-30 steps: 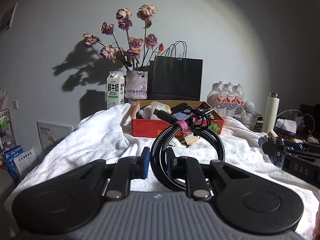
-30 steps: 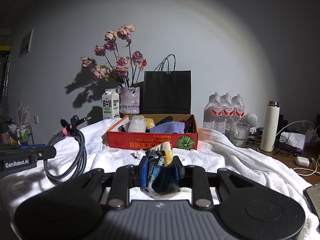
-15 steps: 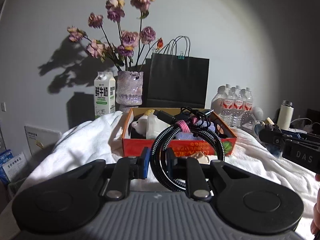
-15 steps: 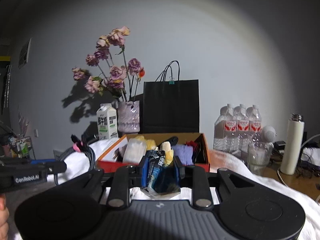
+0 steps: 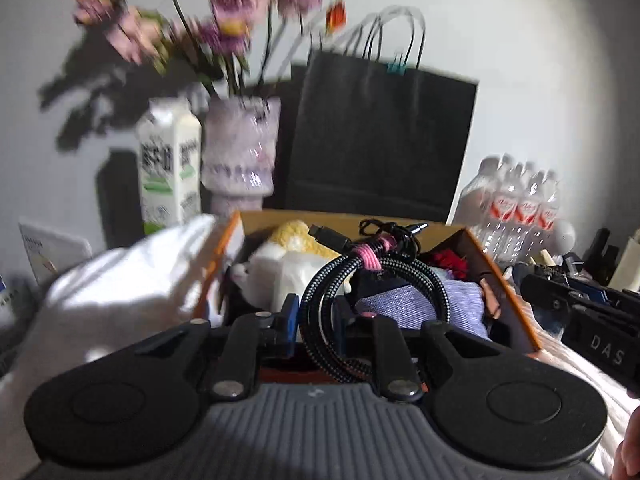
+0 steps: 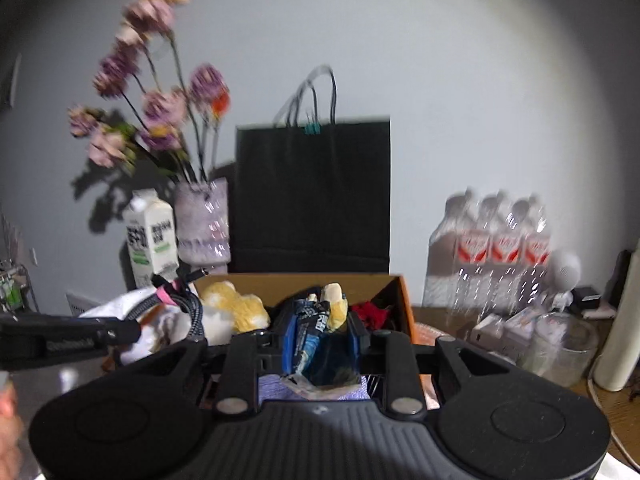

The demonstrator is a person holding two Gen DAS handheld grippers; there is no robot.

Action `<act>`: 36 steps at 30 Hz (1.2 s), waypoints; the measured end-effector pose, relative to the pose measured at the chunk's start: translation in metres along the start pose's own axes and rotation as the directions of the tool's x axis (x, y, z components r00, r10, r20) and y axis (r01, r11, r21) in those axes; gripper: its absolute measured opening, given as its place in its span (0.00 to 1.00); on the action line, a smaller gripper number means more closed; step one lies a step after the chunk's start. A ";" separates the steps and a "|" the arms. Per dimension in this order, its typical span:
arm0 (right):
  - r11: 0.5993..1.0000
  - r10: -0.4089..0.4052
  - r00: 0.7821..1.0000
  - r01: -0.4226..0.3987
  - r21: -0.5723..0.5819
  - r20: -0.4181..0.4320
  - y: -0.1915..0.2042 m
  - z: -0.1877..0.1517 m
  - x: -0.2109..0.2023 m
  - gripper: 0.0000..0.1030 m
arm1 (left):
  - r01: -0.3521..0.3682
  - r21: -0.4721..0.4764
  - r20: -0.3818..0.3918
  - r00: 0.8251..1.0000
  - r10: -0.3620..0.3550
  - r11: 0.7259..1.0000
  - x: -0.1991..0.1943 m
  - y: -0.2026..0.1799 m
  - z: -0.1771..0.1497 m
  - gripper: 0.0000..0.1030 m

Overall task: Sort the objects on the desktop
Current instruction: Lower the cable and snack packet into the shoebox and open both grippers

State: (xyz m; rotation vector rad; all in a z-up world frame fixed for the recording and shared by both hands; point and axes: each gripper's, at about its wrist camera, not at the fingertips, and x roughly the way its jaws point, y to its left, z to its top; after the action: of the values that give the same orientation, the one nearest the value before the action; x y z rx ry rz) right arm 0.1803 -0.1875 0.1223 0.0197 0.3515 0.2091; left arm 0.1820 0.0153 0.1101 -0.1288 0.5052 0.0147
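Observation:
My left gripper is shut on a coiled black-and-white braided cable bound with a pink tie, and holds it over the open orange cardboard box. The box holds a yellow-and-white plush, purple cloth and a red item. My right gripper is shut on a blue snack packet with a yellow-white top, also above the orange box. In the right wrist view the left gripper and its cable hang at the box's left end. The right gripper's body shows at the right of the left wrist view.
Behind the box stand a milk carton, a vase of pink flowers and a black paper bag. Water bottles, a glass and a white flask are to the right. A white towel covers the table.
Both grippers have travelled forward with their loads, from over the white towel to above the orange box, which now fills the lower middle of both views.

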 end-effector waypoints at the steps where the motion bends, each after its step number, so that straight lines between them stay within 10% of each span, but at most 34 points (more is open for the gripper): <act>1: 1.000 0.005 1.000 -0.005 0.016 -0.025 -0.003 0.005 0.011 0.24 | -0.008 0.001 -0.011 1.000 0.008 1.000 0.011 -0.001 0.003 0.18; 15: 0.994 0.048 0.948 -0.016 0.105 -0.316 -0.009 0.021 0.122 0.37 | -0.061 0.088 -0.129 0.989 0.073 0.994 0.090 -0.020 0.023 0.23; 19: 0.992 0.056 0.951 -0.019 0.124 -0.303 -0.012 0.024 0.120 0.56 | -0.049 0.100 -0.084 0.995 0.058 0.994 0.080 -0.019 0.032 0.59; 28: 0.992 -0.010 0.958 0.045 0.115 -0.287 -0.021 0.041 0.093 0.61 | -0.159 0.068 -0.061 0.985 0.163 0.985 0.049 -0.007 0.051 1.00; 36: 0.996 -0.044 0.964 0.063 0.067 -0.261 -0.012 0.054 0.057 0.71 | -0.241 0.110 -0.107 0.962 0.252 0.964 0.026 -0.003 0.050 1.00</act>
State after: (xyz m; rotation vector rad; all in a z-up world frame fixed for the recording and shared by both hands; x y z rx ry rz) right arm 0.2538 -0.1863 0.1529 0.0566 0.6206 0.1445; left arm 0.2286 0.0181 0.1410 0.0285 0.6396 0.2279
